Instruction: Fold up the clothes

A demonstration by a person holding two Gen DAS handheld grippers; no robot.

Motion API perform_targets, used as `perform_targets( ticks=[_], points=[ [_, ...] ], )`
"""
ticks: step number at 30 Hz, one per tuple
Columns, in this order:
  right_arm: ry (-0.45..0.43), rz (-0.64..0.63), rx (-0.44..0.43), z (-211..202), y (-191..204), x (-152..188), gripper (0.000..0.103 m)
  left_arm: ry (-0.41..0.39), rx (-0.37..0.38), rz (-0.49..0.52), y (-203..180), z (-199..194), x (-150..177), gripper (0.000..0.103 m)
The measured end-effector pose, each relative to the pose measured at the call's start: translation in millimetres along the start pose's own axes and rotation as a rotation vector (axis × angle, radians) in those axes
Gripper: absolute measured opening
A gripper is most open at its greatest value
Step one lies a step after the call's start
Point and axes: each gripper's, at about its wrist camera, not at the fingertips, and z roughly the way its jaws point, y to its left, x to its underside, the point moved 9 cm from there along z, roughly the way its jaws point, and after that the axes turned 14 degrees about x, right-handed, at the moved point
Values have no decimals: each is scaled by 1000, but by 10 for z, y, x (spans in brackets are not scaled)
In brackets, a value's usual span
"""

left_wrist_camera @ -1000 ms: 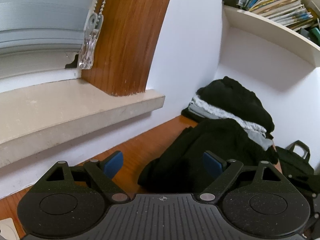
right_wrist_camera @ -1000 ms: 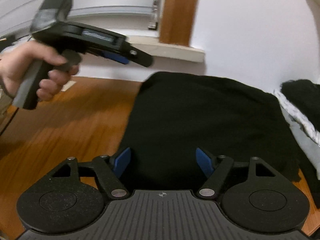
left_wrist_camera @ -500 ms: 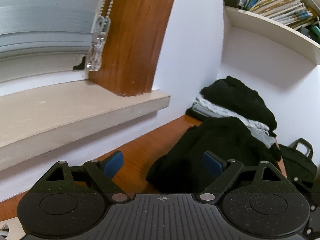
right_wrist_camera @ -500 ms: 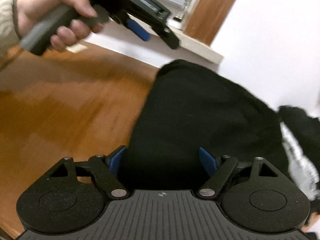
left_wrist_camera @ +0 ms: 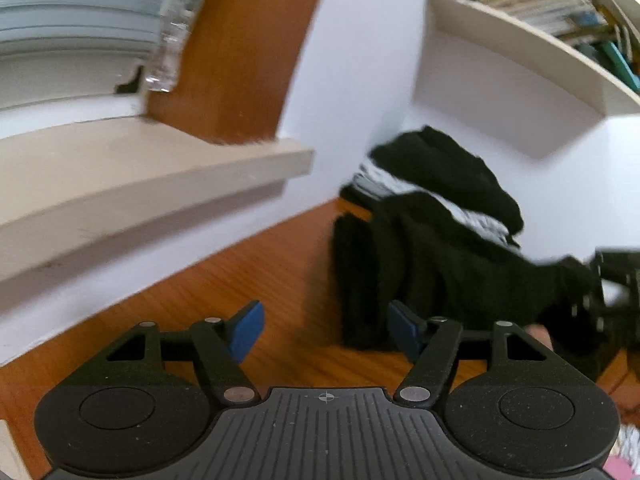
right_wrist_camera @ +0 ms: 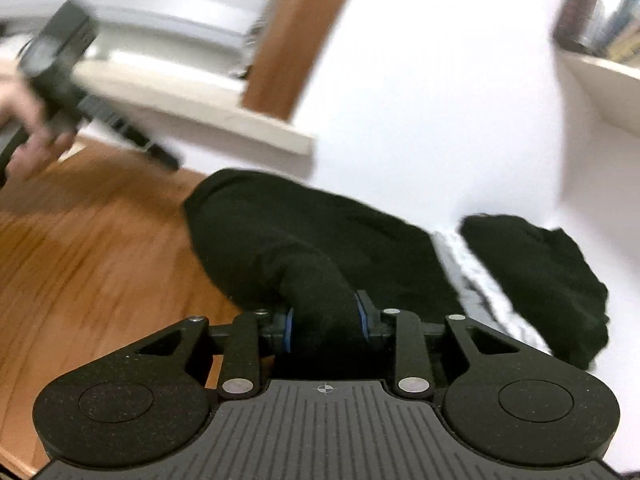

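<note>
The right gripper (right_wrist_camera: 325, 318) has just been closing, and its blue pads (right_wrist_camera: 362, 316) now pinch a bunched fold of the black knitted garment (right_wrist_camera: 288, 236); a second ago the same jaws stood wide apart over the flat cloth. Where the garment lay smooth before, its near edge is now gathered into a raised roll between the pads, and the rest still lies on the orange-brown wooden tabletop (right_wrist_camera: 80, 248).

The left gripper (left_wrist_camera: 326, 326) has narrowed a little within the last half second, yet its jaws stand apart and hold nothing; only bare tabletop shows between them, with the garment's dark edge (left_wrist_camera: 400, 272) just beside the right-hand pad. In the right wrist view the person's left hand (right_wrist_camera: 24, 132) holding that gripper sits lower in the picture than half a second ago.

Behind the garment a stack of folded clothes (left_wrist_camera: 448, 176), black over grey-striped, rests in the corner against the white wall.

The cream wall shelf (left_wrist_camera: 520, 44) carries a row of leaning books and magazines (left_wrist_camera: 560, 4), blurred too much to read. The beige stone windowsill (left_wrist_camera: 120, 184) runs along the left.
</note>
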Motion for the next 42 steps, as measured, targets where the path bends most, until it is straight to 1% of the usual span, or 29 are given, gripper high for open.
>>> perform_targets(
  ticks=[1, 3, 7, 10, 12, 13, 14, 15, 16, 17, 19, 22, 23, 24, 27, 29, 30, 31, 33, 35, 36, 37, 38, 40, 42],
  points=[
    [1, 12, 2, 9, -50, 3, 29, 11, 12, 9, -30, 36, 27, 77],
    [0, 31, -1, 19, -119, 14, 29, 21, 28, 19, -91, 111, 70, 77],
    [-27, 34, -4, 34, -137, -2, 28, 42, 62, 45, -245, 309, 133, 79],
    [-42, 36, -16, 83, -175, -24, 28, 39, 14, 95, -283, 469, 100, 80],
    [-50, 35, -24, 94, -232, -26, 27, 16, 28, 103, -300, 525, 49, 78],
    [-52, 34, -24, 89, -251, -30, 27, 5, 42, 105, -311, 550, 21, 67],
    [-55, 30, -23, 89, -273, -32, 27, -2, 58, 107, -323, 566, -6, 53],
    [-57, 28, -22, 98, -304, -33, 27, 1, 78, 111, -338, 566, -34, 27],
    [-59, 27, -22, 109, -337, -36, 27, 4, 97, 115, -354, 565, -61, 16],
    [-58, 24, -24, 114, -369, -27, 27, 7, 111, 119, -368, 553, -89, 14],
    [-55, 19, -32, 115, -429, 7, 26, 12, 115, 129, -389, 485, -142, 11],
    [-57, 5, -56, 46, -407, 73, 26, 23, 88, 156, -412, 384, -186, 10],
    [-61, -10, -62, 20, -373, 95, 26, 22, 65, 169, -405, 341, -187, 9],
    [-64, -25, -64, -3, -334, 125, 25, 28, 30, 179, -377, 296, -174, 0],
    [-52, -28, -59, -21, -299, 257, 25, 33, -55, 189, -265, 118, -134, 0],
    [-40, -21, -70, -18, -273, 358, 25, 31, -64, 213, -330, 32, -144, 5],
    [-41, -30, -72, -24, -245, 385, 25, 30, -69, 224, -363, -11, -148, 20],
    [-47, -38, -70, -29, -227, 385, 25, 29, -77, 241, -411, -37, -157, 42],
    [-58, -23, -64, -26, -250, 328, 25, 30, -107, 307, -621, -17, -184, 66],
    [-67, -5, -61, -7, -292, 250, 25, 38, -92, 382, -893, 30, -176, 67],
    [-71, -2, -59, 4, -311, 216, 25, 46, -80, 425, -1029, 77, -154, 69],
    [-75, -1, -58, 15, -328, 184, 25, 54, -75, 474, -1159, 138, -129, 76],
    [-78, 0, -57, 27, -346, 152, 25, 64, -73, 523, -1277, 200, -100, 77],
    [-83, 1, -57, 47, -369, 101, 25, 89, -82, 630, -1460, 347, -32, 77],
    [-88, -1, -56, 55, -391, 67, 25, 109, -95, 708, -1568, 496, 6, 77]
  ],
)
